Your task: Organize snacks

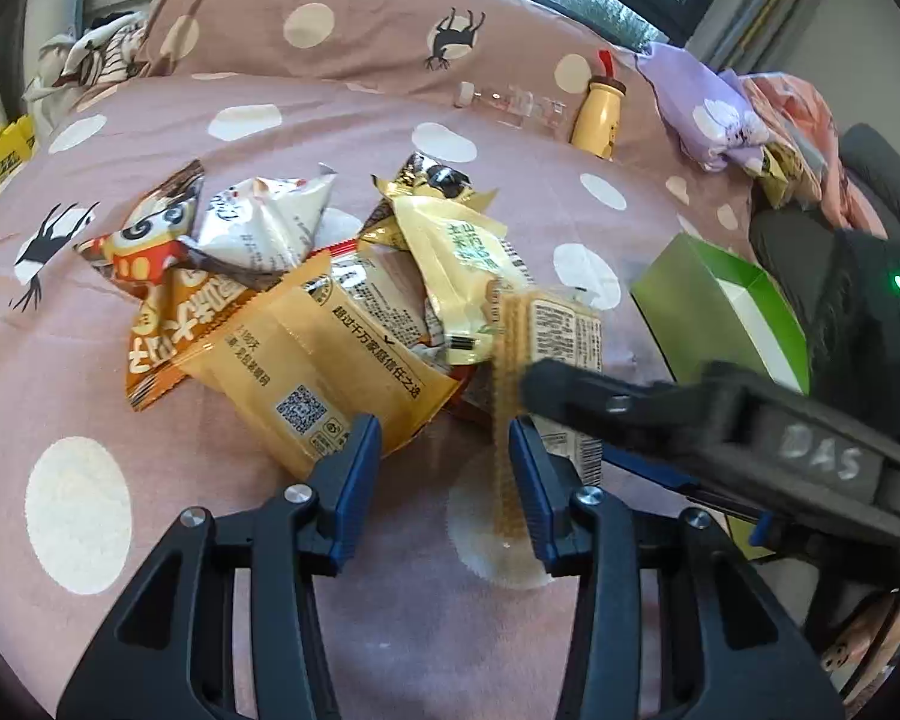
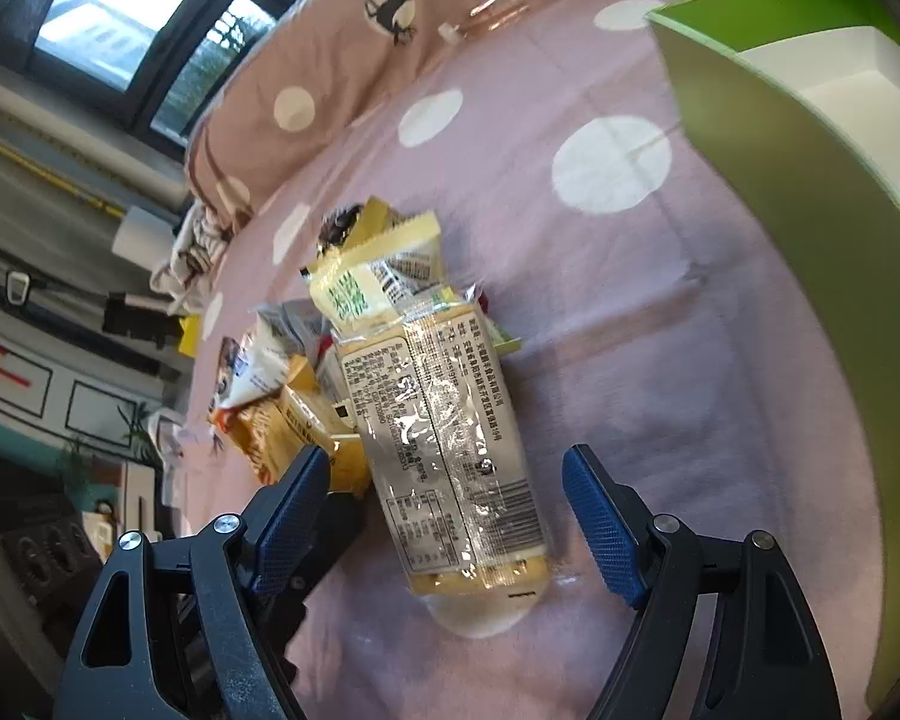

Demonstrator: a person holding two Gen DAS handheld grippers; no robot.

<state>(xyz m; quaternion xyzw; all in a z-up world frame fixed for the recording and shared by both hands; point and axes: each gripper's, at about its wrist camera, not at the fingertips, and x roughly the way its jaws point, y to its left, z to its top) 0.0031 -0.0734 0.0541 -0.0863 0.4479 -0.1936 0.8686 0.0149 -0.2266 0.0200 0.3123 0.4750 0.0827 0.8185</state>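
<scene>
A pile of snack packets (image 1: 306, 312) lies on the pink dotted bedspread. A clear-wrapped wafer pack (image 2: 450, 450) lies at the pile's right edge; in the left wrist view it shows on edge (image 1: 546, 348). My right gripper (image 2: 450, 516) is open, its blue pads either side of the wafer pack's near end, not closed on it. My left gripper (image 1: 444, 468) is open and empty, just short of an orange packet (image 1: 324, 372), with the wafer pack's edge by its right pad. The right gripper's black body (image 1: 720, 426) crosses in front of it.
A green box with a white inside (image 1: 726, 312) stands open to the right of the pile, also in the right wrist view (image 2: 810, 180). A yellow bottle (image 1: 600, 114) and a clear bottle (image 1: 510, 102) lie by the pillow. Crumpled purple bedding (image 1: 708, 114) sits far right.
</scene>
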